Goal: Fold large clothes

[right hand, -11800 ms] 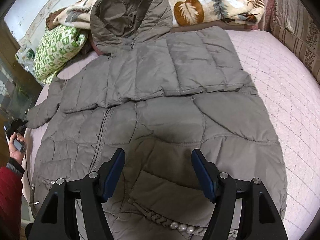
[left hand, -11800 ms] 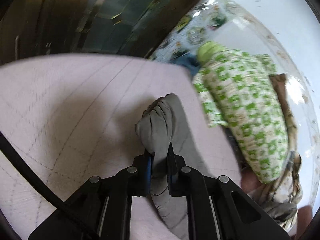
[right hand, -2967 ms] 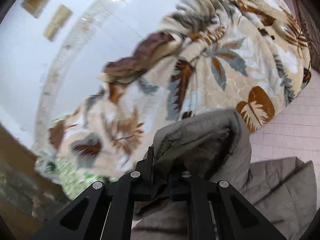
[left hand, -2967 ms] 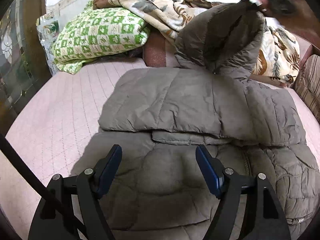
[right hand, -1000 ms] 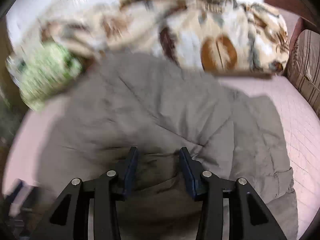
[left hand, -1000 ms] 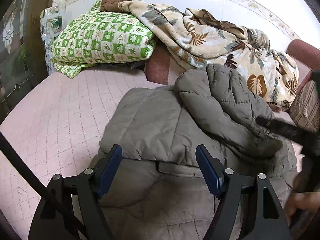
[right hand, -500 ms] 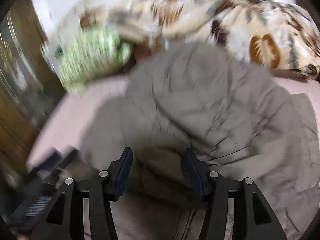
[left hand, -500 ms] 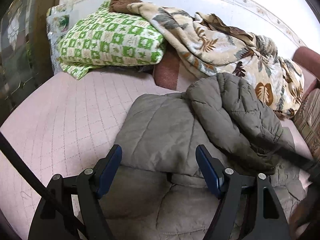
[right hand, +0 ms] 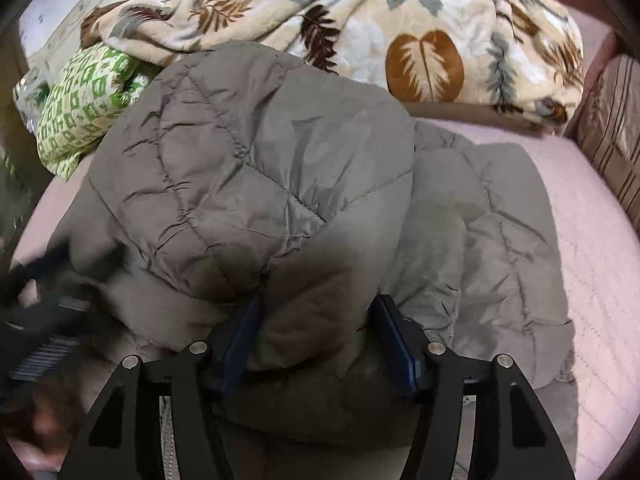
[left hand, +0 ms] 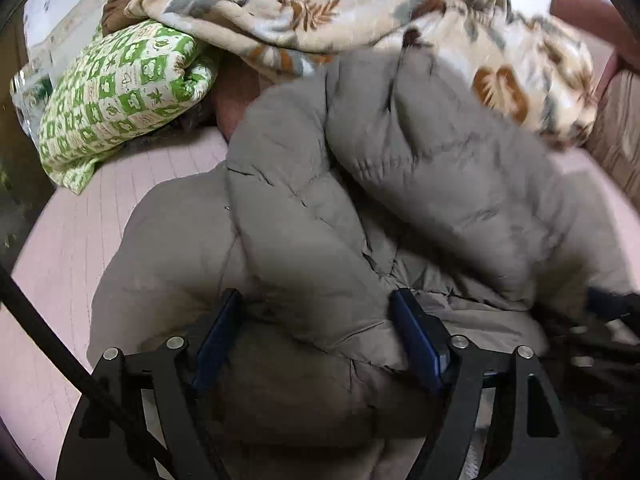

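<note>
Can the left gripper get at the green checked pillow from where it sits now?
Probably not directly: the left gripper is open, astride the bunched jacket, and the pillow lies apart at far left across bare bedspread.

Both the left gripper [left hand: 316, 334] and right gripper [right hand: 318, 334] are matte black angular frames with blue-padded fingers [left hand: 218, 338] and silver screws [left hand: 177, 342]; a black cable [left hand: 60, 354] crosses the lower left.

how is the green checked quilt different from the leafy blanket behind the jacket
The green checked quilt is white with small green squares; the leafy blanket is cream with brown and grey leaves. The quilt is a compact bundle at the left; the blanket sprawls loosely across the back. Both lie on the pink bed behind the grey jacket.
</note>
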A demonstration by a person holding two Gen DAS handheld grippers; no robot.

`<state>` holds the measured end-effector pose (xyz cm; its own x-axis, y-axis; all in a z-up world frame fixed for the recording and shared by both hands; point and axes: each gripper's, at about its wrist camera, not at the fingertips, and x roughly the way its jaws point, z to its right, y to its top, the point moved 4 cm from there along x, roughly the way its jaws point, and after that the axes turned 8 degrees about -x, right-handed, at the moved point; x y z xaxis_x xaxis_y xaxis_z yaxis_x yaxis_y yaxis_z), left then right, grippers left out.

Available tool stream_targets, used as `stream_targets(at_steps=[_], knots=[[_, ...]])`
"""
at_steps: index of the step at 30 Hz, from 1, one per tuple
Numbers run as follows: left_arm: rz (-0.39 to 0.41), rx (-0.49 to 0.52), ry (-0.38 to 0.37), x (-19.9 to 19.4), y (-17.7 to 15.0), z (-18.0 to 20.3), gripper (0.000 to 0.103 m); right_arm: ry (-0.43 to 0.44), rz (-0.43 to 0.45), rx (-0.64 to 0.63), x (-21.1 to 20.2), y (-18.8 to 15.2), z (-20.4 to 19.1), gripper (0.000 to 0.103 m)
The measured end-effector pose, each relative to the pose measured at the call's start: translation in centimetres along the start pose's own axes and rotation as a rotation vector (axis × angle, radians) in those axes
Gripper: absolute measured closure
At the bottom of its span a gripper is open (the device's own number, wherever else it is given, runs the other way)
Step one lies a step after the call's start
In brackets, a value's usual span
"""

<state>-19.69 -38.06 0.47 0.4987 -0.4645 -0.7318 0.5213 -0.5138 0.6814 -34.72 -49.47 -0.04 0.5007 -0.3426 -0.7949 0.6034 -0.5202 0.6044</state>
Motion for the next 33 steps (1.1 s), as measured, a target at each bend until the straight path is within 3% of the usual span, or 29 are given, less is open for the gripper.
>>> stream_targets(at_steps=[4, 7, 9, 14, 19, 25, 30, 33], knots=[[-0.032, 0.006, 0.008, -0.2, 0.5, 0.3, 0.026, 0.032, -0.023, 0.003, -0.1, 0.1, 0.4, 0.036], [-0.011, -0.025, -0.041, -3.1, 0.0, -0.8, 0.026, 0.097, 0.030, 0.057, -3.6, -1.0, -0.7, 0.036], [0.006, -0.036, -0.068, -5.6, -1.3, -1.6, 0.026, 0.169, 0.070, 0.072, -6.9, -2.6, -1.2, 0.034], [0.003, -0.012, -0.095, -11.3, -6.8, -3.4, 0.026, 0.189, 0.090, 0.014, -12.0, -8.5, -3.0, 0.031], [0.004, 0.002, -0.092, -16.0, -12.7, -5.6, 0.026, 0.174, 0.124, -0.022, -15.8, -14.3, -4.5, 0.031], [-0.039, -0.038, -0.057, -17.9, -19.2, -7.3, 0.026, 0.119, 0.131, -0.064, -17.7, -19.1, -5.6, 0.031], [-0.042, -0.035, -0.041, -17.5, -21.6, -7.6, 0.026, 0.033, 0.108, -0.138, -16.8, -20.6, -5.8, 0.031], [-0.036, -0.032, -0.035, -17.0, -21.9, -7.5, 0.024, 0.032, 0.034, -0.127, -14.8, -21.5, -5.3, 0.031]])
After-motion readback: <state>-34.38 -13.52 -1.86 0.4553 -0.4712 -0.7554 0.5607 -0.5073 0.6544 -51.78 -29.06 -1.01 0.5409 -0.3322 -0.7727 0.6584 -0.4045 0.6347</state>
